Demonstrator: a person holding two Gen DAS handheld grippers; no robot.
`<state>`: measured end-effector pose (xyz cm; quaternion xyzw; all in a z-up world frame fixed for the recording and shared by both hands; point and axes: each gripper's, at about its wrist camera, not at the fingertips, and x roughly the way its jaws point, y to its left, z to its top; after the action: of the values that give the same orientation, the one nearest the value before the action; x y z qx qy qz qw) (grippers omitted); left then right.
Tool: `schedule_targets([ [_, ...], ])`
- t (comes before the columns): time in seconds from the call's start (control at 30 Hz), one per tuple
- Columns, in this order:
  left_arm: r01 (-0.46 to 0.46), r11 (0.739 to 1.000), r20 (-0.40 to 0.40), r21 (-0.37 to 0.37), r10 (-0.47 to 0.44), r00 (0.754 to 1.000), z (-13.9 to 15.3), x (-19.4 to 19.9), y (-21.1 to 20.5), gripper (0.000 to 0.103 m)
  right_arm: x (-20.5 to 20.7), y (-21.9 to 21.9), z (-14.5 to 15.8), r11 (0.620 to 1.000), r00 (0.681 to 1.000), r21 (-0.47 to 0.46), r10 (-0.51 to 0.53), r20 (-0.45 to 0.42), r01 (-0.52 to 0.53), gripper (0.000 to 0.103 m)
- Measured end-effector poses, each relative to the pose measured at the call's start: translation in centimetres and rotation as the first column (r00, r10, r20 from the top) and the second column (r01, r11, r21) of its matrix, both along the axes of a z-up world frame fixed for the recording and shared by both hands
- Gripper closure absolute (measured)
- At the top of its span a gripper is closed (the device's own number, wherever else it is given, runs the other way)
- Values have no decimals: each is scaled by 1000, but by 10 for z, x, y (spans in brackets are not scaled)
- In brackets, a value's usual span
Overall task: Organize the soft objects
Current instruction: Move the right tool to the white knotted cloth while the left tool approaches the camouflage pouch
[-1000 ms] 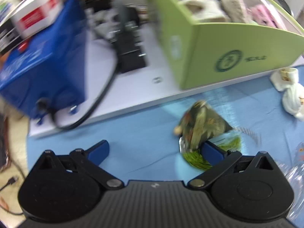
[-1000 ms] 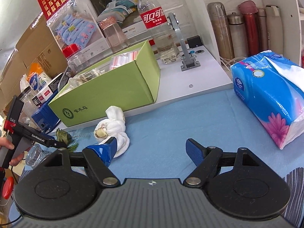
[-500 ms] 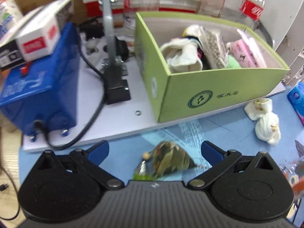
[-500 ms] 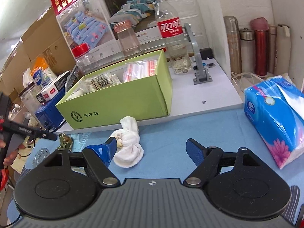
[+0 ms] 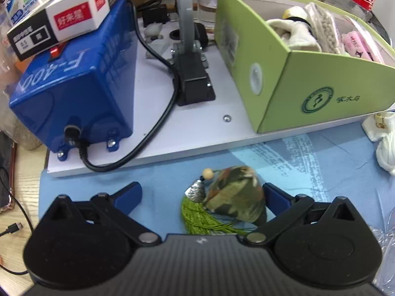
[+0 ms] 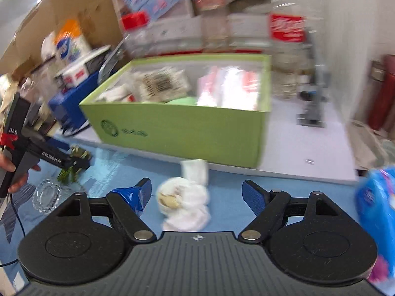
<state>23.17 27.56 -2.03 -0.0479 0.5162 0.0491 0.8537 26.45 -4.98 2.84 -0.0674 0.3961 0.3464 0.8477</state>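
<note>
Biggest risk w/ my left gripper [image 5: 202,193]: the camo pouch [image 5: 235,197] sits off-centre, tight against the right finger [image 5: 272,193] w/ a wide gap to the left finger [image 5: 129,193], so if I close now it'll prob get shoved sideways across the blue mat [image 5: 308,153] instead of pinched square, or I'll catch only the green tassel [image 5: 200,218] and the silver leaf charm [image 5: 195,191], and the pouch body swings and drops on the lift. The wooden bead [image 5: 207,173] on the far side could also snag. Left jaws are spread wide, holding nothing; the right finger looks to touch the pouch, can't confirm. The pouch lies on the mat near me, well short of the green box [image 5: 308,96] far right, where the other soft stuff already sits. My right gripper [image 6: 196,192] is also wide apart, empty, w/ the white sock bundle [image 6: 185,202] on the mat between the fingers, nearer the left one; view is motion-blurred, so contact is unclear. Risk there: soft bundle, a shallow pinch grabs one loose fold and it unrolls. The glass dish [image 6: 47,198] near left is close to my left gripper, so a sloppy swing could knock it.
</note>
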Motion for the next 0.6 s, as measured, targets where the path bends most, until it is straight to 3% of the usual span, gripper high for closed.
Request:
schedule_targets([
  [0.13,13,1000,30,-22,-12,999,10,-1,-11,1,17,46,-17,987,996,-145,55,-74,-65,36],
  [0.27,45,997,52,-59,-42,998,29,-15,-8,1,31,52,-39,965,994,-261,-1,-108,-28,35],
  [0.47,62,997,99,-53,-57,993,65,-47,10,0,27,-3,-38,958,988,-275,-117,-96,87,35],
  [0.6,40,997,119,-62,-32,992,60,-41,9,0,12,-29,-23,984,991,-164,-92,-96,75,35],
])
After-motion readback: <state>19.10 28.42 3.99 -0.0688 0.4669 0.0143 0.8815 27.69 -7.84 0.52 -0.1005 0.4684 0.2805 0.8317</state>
